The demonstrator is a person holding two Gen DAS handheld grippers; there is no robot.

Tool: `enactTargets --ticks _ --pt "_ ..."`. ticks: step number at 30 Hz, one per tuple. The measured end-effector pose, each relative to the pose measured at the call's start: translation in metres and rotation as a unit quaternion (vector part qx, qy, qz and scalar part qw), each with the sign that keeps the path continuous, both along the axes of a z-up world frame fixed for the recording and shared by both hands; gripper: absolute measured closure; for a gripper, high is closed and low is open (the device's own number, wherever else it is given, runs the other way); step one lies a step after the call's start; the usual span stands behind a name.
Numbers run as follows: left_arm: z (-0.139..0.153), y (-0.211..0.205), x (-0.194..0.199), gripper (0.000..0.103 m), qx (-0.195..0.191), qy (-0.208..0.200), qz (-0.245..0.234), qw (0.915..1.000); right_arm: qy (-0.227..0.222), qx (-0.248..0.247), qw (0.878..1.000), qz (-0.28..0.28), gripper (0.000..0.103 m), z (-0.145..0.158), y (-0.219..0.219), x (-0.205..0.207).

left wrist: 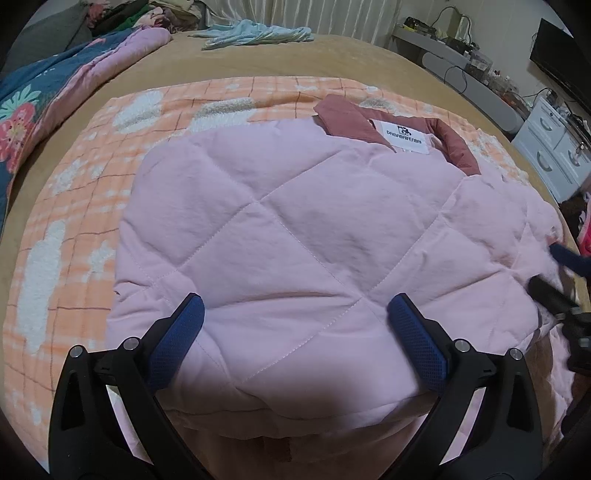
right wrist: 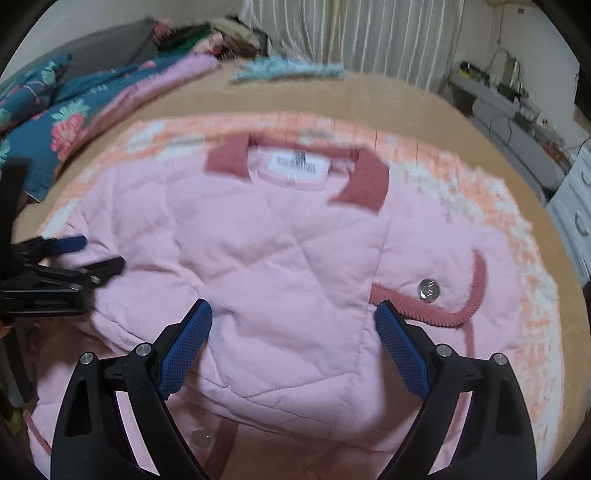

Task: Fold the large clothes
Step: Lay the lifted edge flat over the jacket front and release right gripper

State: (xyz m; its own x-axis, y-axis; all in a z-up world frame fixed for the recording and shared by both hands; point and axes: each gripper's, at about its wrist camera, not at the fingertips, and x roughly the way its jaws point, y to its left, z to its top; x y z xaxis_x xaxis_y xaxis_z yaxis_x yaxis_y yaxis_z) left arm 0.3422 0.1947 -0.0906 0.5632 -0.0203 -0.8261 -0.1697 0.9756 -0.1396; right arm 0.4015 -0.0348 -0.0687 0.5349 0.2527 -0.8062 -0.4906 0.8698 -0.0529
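Observation:
A pink quilted jacket [left wrist: 295,229] with a dark rose collar [left wrist: 351,122] and a white label lies on an orange checked blanket [left wrist: 74,206] on the bed. My left gripper [left wrist: 295,310] is open above the jacket's near part, holding nothing. My right gripper [right wrist: 293,314] is open above the jacket [right wrist: 288,251], near a rose-trimmed pocket flap with a silver snap [right wrist: 429,290]. The left gripper shows at the left edge of the right wrist view [right wrist: 81,258]; the right gripper shows at the right edge of the left wrist view [left wrist: 561,273].
A blue floral quilt [left wrist: 33,122] is bunched at the left of the tan bed [left wrist: 332,55]. A light blue garment [left wrist: 255,33] lies at the far end. White drawers [left wrist: 554,151] and a cluttered grey desk [left wrist: 461,70] stand at the right.

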Motion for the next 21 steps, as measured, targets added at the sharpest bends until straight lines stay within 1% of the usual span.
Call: enactTargets --ticks 3,6,8,12,17,21 --pt "0.0 -0.001 0.0 0.008 0.005 -0.002 0.002 1.0 0.024 -0.007 1.0 -0.01 0.005 -0.022 0.001 0.009" --pt "0.002 -0.007 -0.004 0.009 0.018 -0.006 0.007 0.9998 0.027 -0.012 0.999 -0.019 0.004 -0.034 0.004 0.012" --pt "0.006 -0.009 -0.008 0.009 0.023 -0.011 0.009 0.9996 0.026 -0.011 0.999 -0.021 0.004 -0.036 0.004 0.014" --pt "0.016 -0.012 -0.017 0.009 0.027 -0.021 0.012 0.9994 0.029 0.005 0.999 -0.025 0.004 -0.039 0.0 0.018" --pt "0.027 -0.012 -0.03 0.009 0.018 -0.026 0.019 0.9993 0.023 0.008 0.999 -0.035 0.004 -0.038 -0.001 0.016" --pt "0.034 -0.012 -0.042 0.009 0.015 -0.029 0.023 0.9992 0.018 0.02 0.999 -0.046 0.004 -0.025 -0.006 0.007"
